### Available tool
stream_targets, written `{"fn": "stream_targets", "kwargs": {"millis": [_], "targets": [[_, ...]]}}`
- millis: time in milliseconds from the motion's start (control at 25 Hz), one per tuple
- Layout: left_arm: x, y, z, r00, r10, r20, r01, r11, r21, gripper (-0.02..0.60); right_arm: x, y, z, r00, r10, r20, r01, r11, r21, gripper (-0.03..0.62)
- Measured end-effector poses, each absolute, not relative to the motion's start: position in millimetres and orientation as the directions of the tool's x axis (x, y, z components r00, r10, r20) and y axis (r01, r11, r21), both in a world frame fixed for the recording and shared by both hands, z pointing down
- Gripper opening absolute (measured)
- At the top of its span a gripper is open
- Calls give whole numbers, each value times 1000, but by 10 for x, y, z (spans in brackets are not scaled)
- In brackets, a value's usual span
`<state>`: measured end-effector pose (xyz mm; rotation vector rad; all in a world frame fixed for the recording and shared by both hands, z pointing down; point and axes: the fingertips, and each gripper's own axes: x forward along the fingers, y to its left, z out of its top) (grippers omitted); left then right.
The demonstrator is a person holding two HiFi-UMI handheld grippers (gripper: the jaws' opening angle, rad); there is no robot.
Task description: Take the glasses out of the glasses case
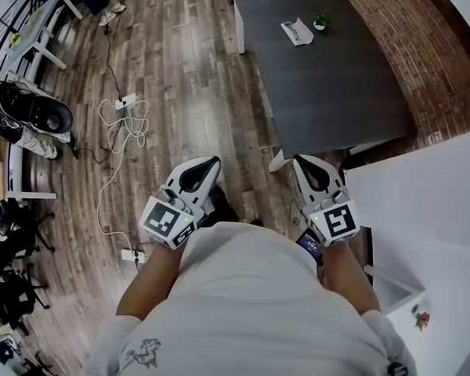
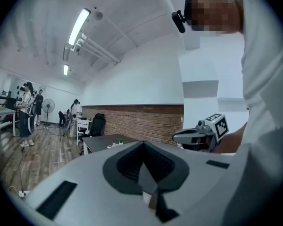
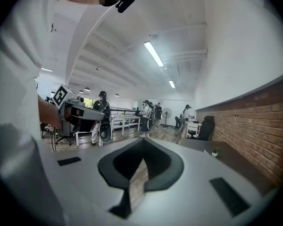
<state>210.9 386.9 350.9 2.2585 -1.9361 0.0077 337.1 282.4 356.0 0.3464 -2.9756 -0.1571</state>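
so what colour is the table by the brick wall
Dark grey table, clearest in the head view.

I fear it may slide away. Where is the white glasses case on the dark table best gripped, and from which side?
Probably across the short width of the glasses case, near its left end, from above: it lies flat and slantwise on the table, long and narrow, and a small plant stands close at its right.

No legible text, label or number visible.
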Motion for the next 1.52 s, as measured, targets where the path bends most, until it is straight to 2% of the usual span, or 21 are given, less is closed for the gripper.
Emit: {"fn": "stream_targets", "kwargs": {"millis": [400,680,880,1200,1520], "targets": [[1615,3628,3620,154,-981,118,-980,-136,149,11,2884,2609,3543,-957,-266,114,-251,959,132,8],[1028,3519,3659,148,-983,112,-977,-128,170,11,2340,2419,3565,-948,-285,140,-266,953,142,132],[591,3489,3670,156,-981,112,-974,-134,185,11,1968,2297,3577,-935,-314,167,-286,943,169,170],[-12,3482,3686,186,-977,107,-967,-162,196,11,1485,2213,3624,-922,-340,184,-312,936,164,189],[-302,3465,3693,194,-975,108,-965,-169,200,11,1156,2171,3630,-924,-334,188,-306,938,161,190]]}}
